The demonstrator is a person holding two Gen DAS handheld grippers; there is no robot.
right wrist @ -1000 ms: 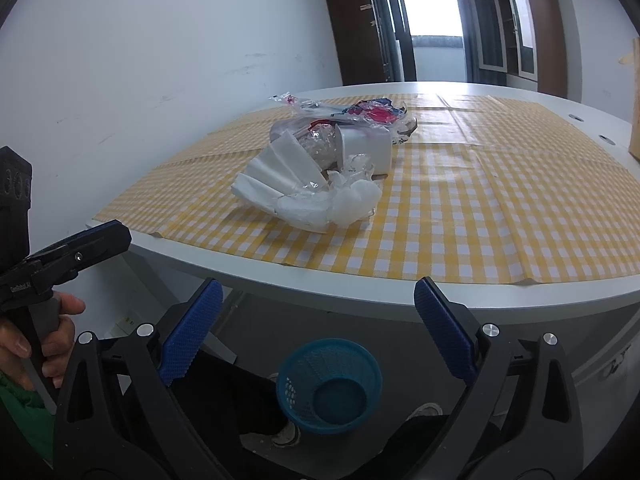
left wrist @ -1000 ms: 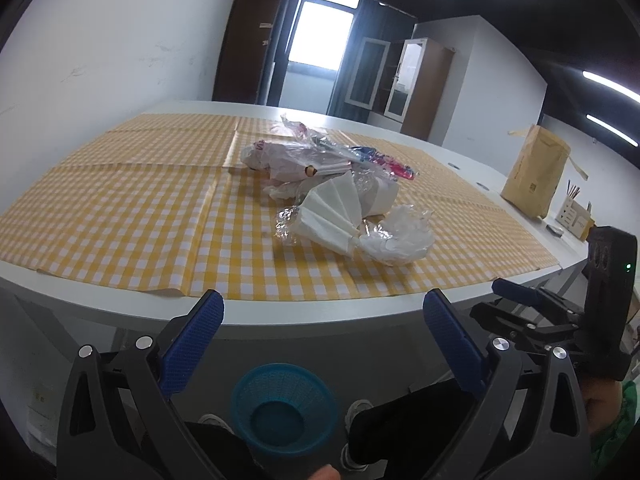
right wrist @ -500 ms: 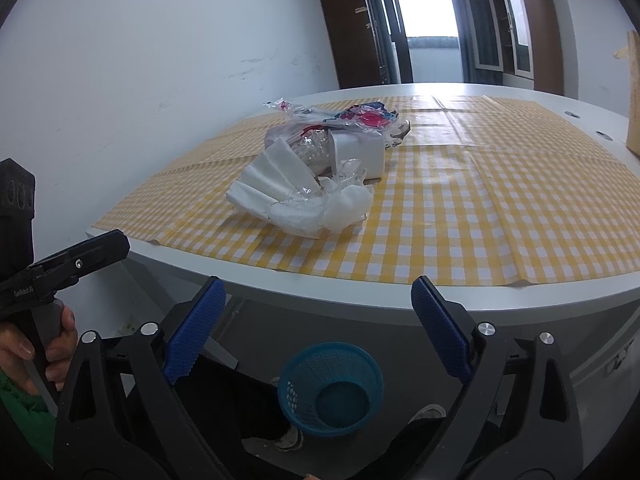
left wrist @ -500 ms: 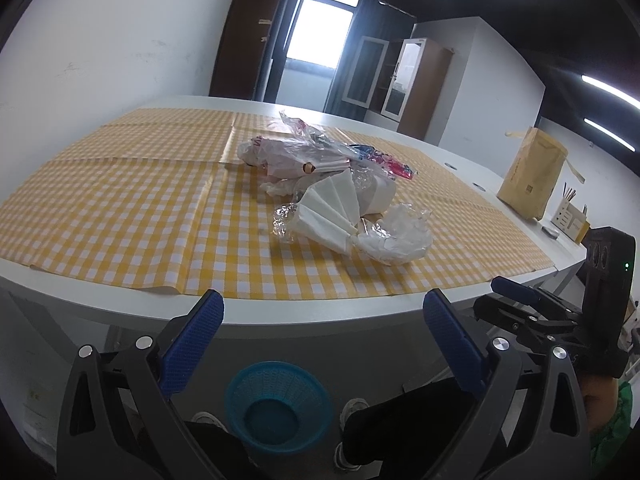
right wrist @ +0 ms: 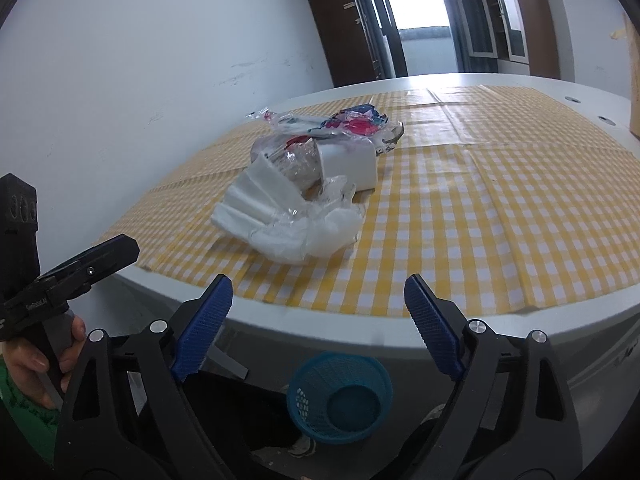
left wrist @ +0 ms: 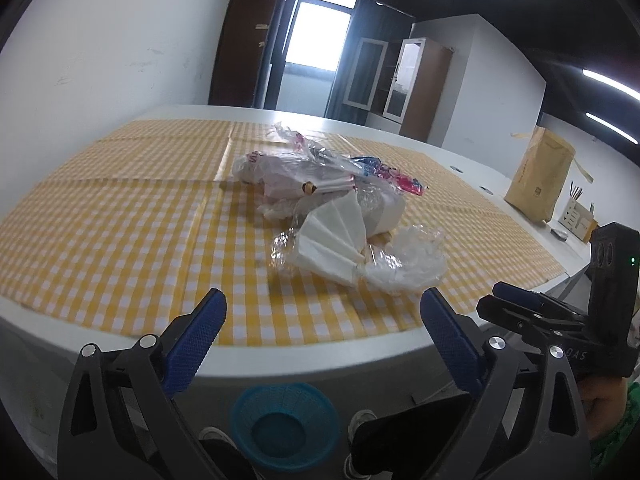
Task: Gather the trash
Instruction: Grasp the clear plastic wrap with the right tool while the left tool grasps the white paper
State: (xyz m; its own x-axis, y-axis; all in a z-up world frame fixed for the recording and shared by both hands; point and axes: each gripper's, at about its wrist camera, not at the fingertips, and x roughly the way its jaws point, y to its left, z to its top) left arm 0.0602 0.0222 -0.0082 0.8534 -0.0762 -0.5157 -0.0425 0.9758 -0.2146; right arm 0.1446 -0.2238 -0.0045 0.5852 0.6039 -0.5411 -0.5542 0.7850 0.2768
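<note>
Only in the left wrist view: a brown paper bag at 2 o'clock on the table. Trash pile on the yellow checked cloth, at 12 o'clock beyond both grippers, untouched. Clear crinkled plastic, folded white napkins, a white cup, pink-blue wrappers. Left gripper released, empty; right gripper likewise. Blue basket below at 6 o'clock.

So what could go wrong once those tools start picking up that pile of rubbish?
The trash pile is loose, tangled plastic wrap and folded napkins; grabbing one piece could drag others across the checked tablecloth or off the edge. The blue basket sits on the floor below the table and looks small, so dropped pieces may miss it. Both the left tool and right tool are open and empty.
</note>
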